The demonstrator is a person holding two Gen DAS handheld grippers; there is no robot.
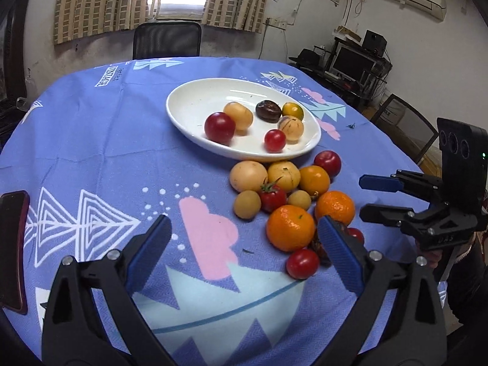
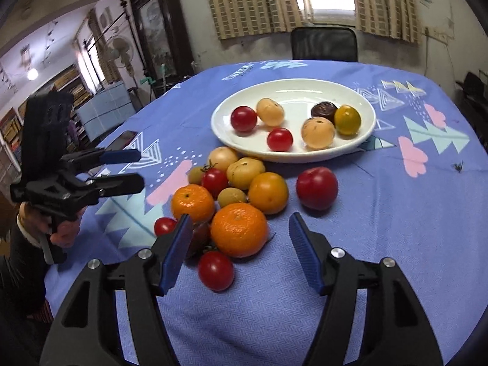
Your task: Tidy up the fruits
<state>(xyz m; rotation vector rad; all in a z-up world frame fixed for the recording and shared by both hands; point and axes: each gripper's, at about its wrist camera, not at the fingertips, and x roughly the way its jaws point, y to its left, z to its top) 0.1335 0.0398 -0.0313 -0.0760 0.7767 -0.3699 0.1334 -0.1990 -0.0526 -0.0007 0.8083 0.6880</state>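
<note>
**Both grippers empty, fruit pile waiting by the plate**

The right gripper (image 2: 241, 251) hangs with jaws spread wide and nothing between them. Just ahead of its tips, slightly toward its left finger, sits a mandarin (image 2: 239, 229); a small red tomato (image 2: 216, 270) lies nearer still, close to that finger. Something dark is tucked behind the left finger, too hidden to name. Further out lies the rest of the pile (image 2: 244, 180), fruits touching one another, with a red plum (image 2: 317, 188) a little apart to the right. Beyond the pile is the white plate (image 2: 225, 134), already holding six fruits.

The left gripper (image 1: 244, 250) is also open and empty, over bare cloth, with the pile ahead and to its right, its right finger just beside a second mandarin (image 1: 290, 227).

Judged from this, the sorting is partway along: the step in hand is choosing the next fruit from the pile. The mandarin before the right gripper looks the readiest. The next move calls for centring the jaws on it, lowering, and closing gently so the neighbours do not roll.
</note>
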